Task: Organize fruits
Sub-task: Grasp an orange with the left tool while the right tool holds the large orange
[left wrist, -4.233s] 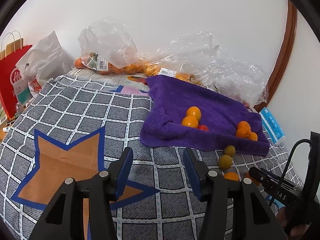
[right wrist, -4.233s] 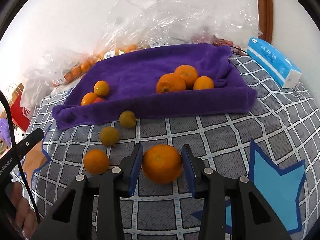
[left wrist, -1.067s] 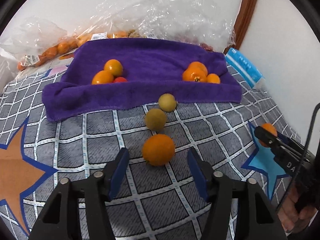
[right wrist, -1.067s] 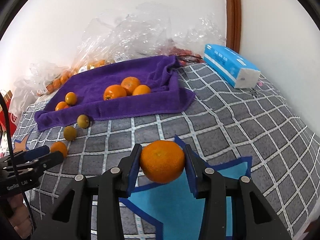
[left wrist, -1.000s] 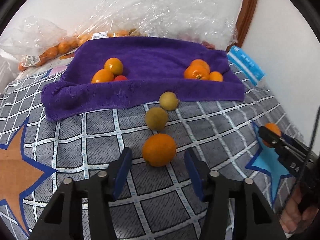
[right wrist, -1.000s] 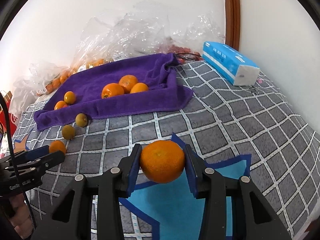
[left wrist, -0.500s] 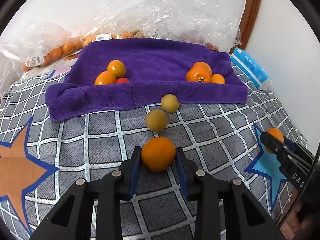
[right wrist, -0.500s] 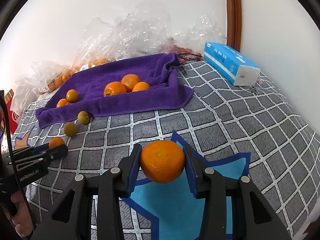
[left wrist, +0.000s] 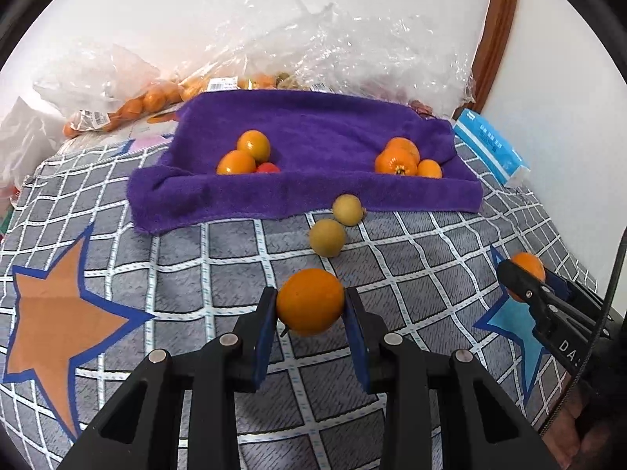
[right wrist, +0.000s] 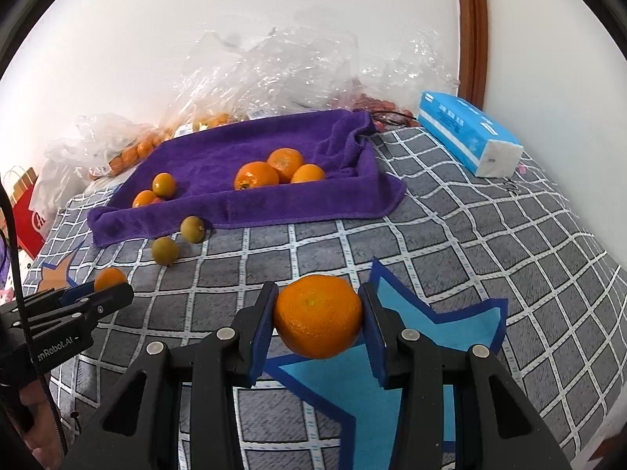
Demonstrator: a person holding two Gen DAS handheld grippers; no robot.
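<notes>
So two oranges are held at once here: a smooth orange (left wrist: 310, 300) is clamped between the blue pads of the left gripper (left wrist: 310, 305), and a bigger, dimpled mandarin (right wrist: 317, 316) is squeezed in the right gripper (right wrist: 318, 319), both pinched at the widest part so they can't roll out. In each wrist view the fruit sits low in the picture, around 6 o'clock of centre, apparently lifted just clear of the checked bedspread (left wrist: 219, 258), though contact underneath can't really be ruled out. The purple towel (left wrist: 313, 133) is spread toward 12 o'clock with its edges bunched up like a shallow tray, which is probably why the fruit on it stays put in two little clusters: a small-orange group (left wrist: 247, 154) with something red tucked in at about 11 o'clock, and a larger-orange pile (left wrist: 401, 158) at about 1 o'clock. That looks like sorting by size, so the mandarin likely belongs with the 1 o'clock pile. Two yellow-green fruits (left wrist: 337, 225) are left on the bedspread just in front of the towel's near hem, one touching or nearly touching it. A blue tissue pack (right wrist: 466, 139) is parked out at 2 o'clock, and crinkly plastic bags (left wrist: 298, 35) with more fruit are stacked against the wall behind the towel.
</notes>
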